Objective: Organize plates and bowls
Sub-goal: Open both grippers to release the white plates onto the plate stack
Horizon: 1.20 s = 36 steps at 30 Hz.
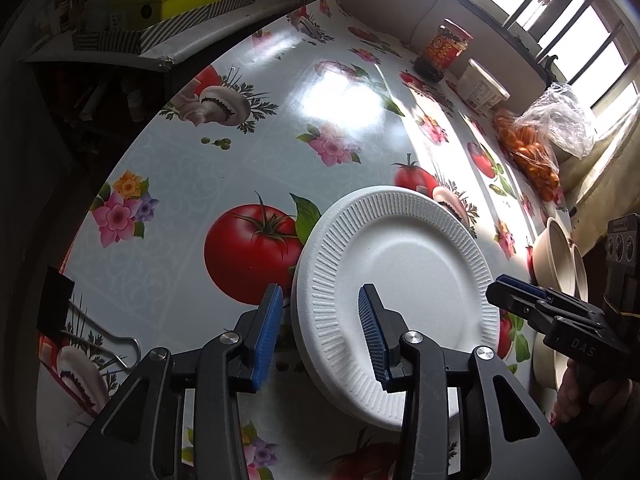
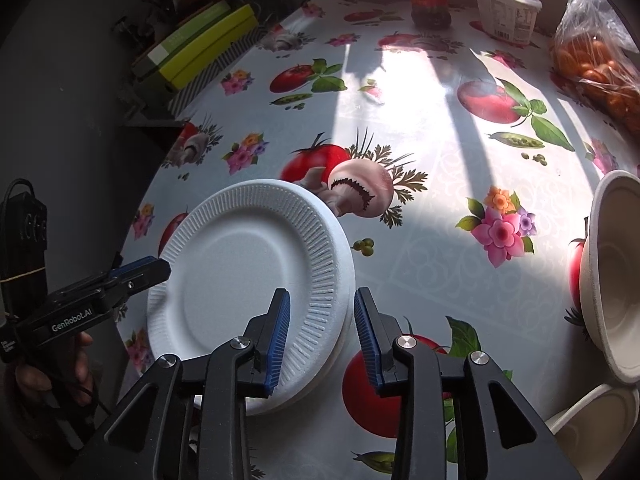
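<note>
Covering the desk [image 2: 420, 240] is a glossy cloth printed with tomatoes, mushrooms and flowers, with window light striped across its far half. Off its far left edge sits a shelf with green boxes [image 2: 204, 46]. Along the far right side lie a bag of orange fruit [image 1: 532, 156], a white tub [image 2: 506, 10] and a red-labelled jar [image 1: 442, 50].

On the near middle of the desk rests a stack of white foam plates [image 2: 240, 280], ribbed rim up, at least two deep judging by the doubled edge. At the right edge of the desk stand beige bowls [image 2: 616, 280], one tilted on its side above another, well apart from the plates.

The left tongs [image 1: 320, 336] are open, straddling the left rim of the plates: one blue pad outside the rim, the other over the plate's inside. The right tongs [image 2: 322, 336] are likewise open, straddling the right rim, one pad over the ribbed border and one just outside it. Neither pair is closed on the rim. A binder clip [image 1: 56, 308] grips the cloth at the near left edge.
</note>
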Motion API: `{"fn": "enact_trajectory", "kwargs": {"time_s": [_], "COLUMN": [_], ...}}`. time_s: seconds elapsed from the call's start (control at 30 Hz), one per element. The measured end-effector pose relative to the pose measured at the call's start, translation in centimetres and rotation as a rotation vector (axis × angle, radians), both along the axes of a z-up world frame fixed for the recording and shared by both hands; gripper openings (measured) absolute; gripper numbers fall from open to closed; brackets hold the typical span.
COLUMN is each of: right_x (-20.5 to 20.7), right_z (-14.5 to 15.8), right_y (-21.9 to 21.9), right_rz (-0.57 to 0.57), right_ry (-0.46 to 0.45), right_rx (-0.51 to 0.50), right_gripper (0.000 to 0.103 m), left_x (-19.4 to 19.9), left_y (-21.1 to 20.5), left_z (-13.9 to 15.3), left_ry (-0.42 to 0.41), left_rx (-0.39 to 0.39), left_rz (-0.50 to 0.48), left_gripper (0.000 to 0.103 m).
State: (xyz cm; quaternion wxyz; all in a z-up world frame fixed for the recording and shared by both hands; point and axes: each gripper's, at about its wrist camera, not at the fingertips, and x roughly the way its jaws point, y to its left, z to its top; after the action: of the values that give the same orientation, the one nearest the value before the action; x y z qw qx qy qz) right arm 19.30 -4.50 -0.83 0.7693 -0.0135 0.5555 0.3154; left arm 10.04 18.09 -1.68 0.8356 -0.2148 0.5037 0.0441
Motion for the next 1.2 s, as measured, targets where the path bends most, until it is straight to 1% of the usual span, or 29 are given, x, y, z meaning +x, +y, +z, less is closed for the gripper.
{"fn": "enact_trajectory", "kwargs": {"time_s": [0.07, 0.17, 0.3, 0.37, 0.47, 0.57, 0.63, 0.73, 0.87, 1.03, 1.13, 1.2], "right_x": [-0.1, -0.2, -0.5, -0.8, -1.1, -1.5, -1.9, -2.3, -2.9, -3.7, -4.1, -4.5], "right_z": [0.1, 0.2, 0.4, 0.7, 0.9, 1.1, 1.3, 1.3, 1.6, 2.1, 2.5, 2.9], "right_y": [0.0, -0.2, -0.4, -0.4, -0.5, -0.8, -0.8, -1.0, -1.4, -2.4, -2.9, -3.3], "right_rz": [-0.004, -0.015, -0.027, -0.028, -0.036, -0.05, -0.058, -0.068, -0.089, -0.134, -0.155, -0.168], "right_ry": [-0.003, -0.006, -0.011, -0.029, -0.053, -0.077, -0.108, -0.125, -0.161, -0.184, -0.212, -0.231], "right_rx": [0.002, 0.01, 0.024, 0.018, 0.013, 0.013, 0.004, 0.009, 0.008, 0.031, 0.021, 0.021], "right_gripper": [0.035, 0.037, 0.041, 0.042, 0.042, 0.044, 0.046, 0.046, 0.047, 0.049, 0.051, 0.052], "left_x": [-0.1, -0.2, -0.5, -0.6, -0.8, -1.1, -1.3, -1.6, -2.2, -2.8, -3.1, -3.3], "left_y": [0.0, -0.1, -0.4, -0.6, -1.0, -1.2, -1.5, -1.8, -2.4, -3.2, -3.9, -4.7], "left_z": [0.2, 0.5, 1.0, 1.2, 1.6, 1.8, 2.0, 2.3, 3.0, 3.9, 4.4, 4.8], "left_ry": [-0.008, -0.018, -0.036, -0.044, -0.067, -0.077, -0.088, -0.11, -0.143, -0.178, -0.196, -0.213], "left_rx": [0.007, 0.015, 0.053, 0.067, 0.114, 0.139, 0.179, 0.199, 0.249, 0.28, 0.281, 0.306], "left_rz": [0.001, 0.004, 0.006, 0.005, 0.009, 0.016, 0.021, 0.018, 0.027, 0.023, 0.009, -0.001], "left_gripper": [0.046, 0.047, 0.047, 0.047, 0.047, 0.047, 0.047, 0.047, 0.047, 0.047, 0.047, 0.047]}}
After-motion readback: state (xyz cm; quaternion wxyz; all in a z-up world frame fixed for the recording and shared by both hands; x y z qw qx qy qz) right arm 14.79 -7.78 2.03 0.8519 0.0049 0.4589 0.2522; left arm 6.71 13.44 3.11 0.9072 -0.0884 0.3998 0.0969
